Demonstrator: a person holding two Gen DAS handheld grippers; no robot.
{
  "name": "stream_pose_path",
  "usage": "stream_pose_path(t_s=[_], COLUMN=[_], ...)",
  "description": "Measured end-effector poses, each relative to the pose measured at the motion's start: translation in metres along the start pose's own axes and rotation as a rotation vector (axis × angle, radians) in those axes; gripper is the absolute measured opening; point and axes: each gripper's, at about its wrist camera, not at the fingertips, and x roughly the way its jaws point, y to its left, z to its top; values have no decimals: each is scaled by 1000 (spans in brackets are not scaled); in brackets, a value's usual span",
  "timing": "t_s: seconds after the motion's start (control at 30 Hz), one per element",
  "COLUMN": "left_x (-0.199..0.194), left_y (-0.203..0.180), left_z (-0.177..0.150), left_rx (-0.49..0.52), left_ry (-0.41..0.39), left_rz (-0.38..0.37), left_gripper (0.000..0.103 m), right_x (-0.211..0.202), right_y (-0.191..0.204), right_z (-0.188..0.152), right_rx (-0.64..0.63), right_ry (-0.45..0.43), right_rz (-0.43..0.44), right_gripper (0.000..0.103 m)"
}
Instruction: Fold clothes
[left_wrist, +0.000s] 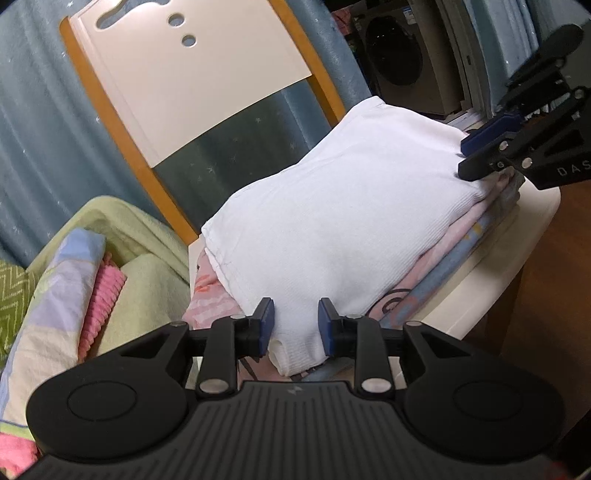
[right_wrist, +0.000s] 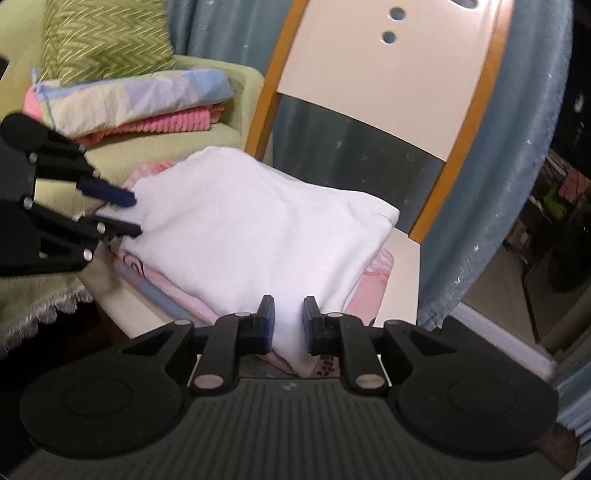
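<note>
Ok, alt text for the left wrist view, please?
A folded white ribbed cloth tops a stack of pastel clothes on a cream chair seat. The left gripper straddles its near corner, open; the right gripper meets the far-right edge.

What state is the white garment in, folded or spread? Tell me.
Folded. The white garment lies as a compact rectangle with doubled edges atop the stack of folded clothes on the chair seat.

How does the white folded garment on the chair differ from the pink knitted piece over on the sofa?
The white folded garment tops its stack on the chair seat; the pink knitted piece lies under a pastel patchwork cloth on the green sofa. The white one is fine-textured and plain, the pink one chunky and ribbed. Both grippers sit at the white garment's edges; none is near the pink piece. Both are folded flat.
</note>
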Motion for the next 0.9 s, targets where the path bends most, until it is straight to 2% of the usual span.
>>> stream_pose_path(t_s=[0.07,0.17,0.37,0.53,0.83,0.9], left_x=[-2,-12,-41,-69,-114,-123], left_y=[1,1,-4,-8,-14,-17], left_z=[1,1,-2,-5,-14,-16], left_rx=[-11,-21,-21,-41,-106,-120], left_ry=[11,19,4,-13,-7,-5], left_rz=[8,12,7,16,39,43], left_gripper=[47,55,69,74,81,82], right_x=[-5,-19,-56,-85,-116,-122], right_y=[1,6,15,23,26,29], right_z=[-2,-7,-21,-39,-60,-63], right_rx=[36,82,201,287,363,370], right_ry=[2,-3,-28,-33,-38,-45], right_rz=[-6,-6,-3,15,28,27], right_gripper=[21,30,31,35,45,54])
